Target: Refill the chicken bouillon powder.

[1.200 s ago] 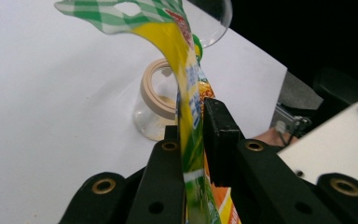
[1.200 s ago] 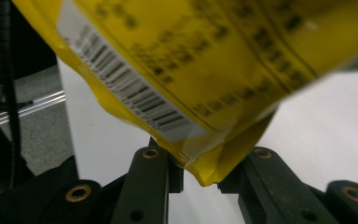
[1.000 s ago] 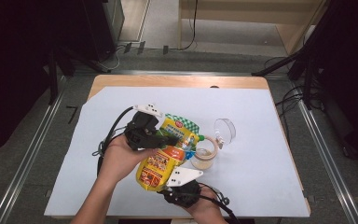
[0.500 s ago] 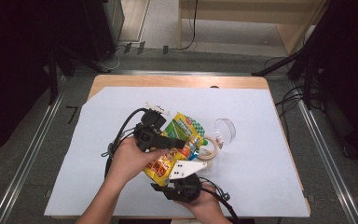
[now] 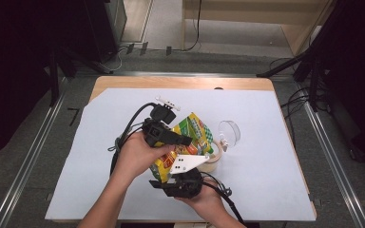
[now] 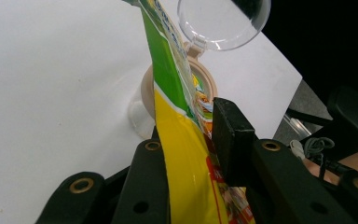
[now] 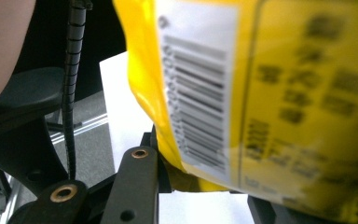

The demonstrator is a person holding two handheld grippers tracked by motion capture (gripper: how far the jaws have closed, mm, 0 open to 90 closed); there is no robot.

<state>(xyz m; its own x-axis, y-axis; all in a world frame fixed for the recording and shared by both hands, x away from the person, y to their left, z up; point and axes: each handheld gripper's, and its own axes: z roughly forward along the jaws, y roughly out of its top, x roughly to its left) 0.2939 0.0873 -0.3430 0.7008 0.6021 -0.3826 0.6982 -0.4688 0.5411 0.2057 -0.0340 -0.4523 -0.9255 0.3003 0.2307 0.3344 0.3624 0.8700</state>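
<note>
Two tools [image 5: 171,140] [image 5: 183,178] on a snack bag [image 5: 192,135], its far end cut off

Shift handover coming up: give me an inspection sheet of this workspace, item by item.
Surface: wooden table under a white sheet.
Job's things: yellow and green snack bag held up over a small beige jar; the jar's clear lid is flipped open.
Clutter: nothing seen.
Grippers: left gripper has the bag between its jaws, which have just been closing; right gripper grips the bag's bottom edge, its jaws just opening a little.
Cables: black cable loops from the left gripper; another trails from the right.
Surroundings: grey floor, metal rails, dark stands.
</note>
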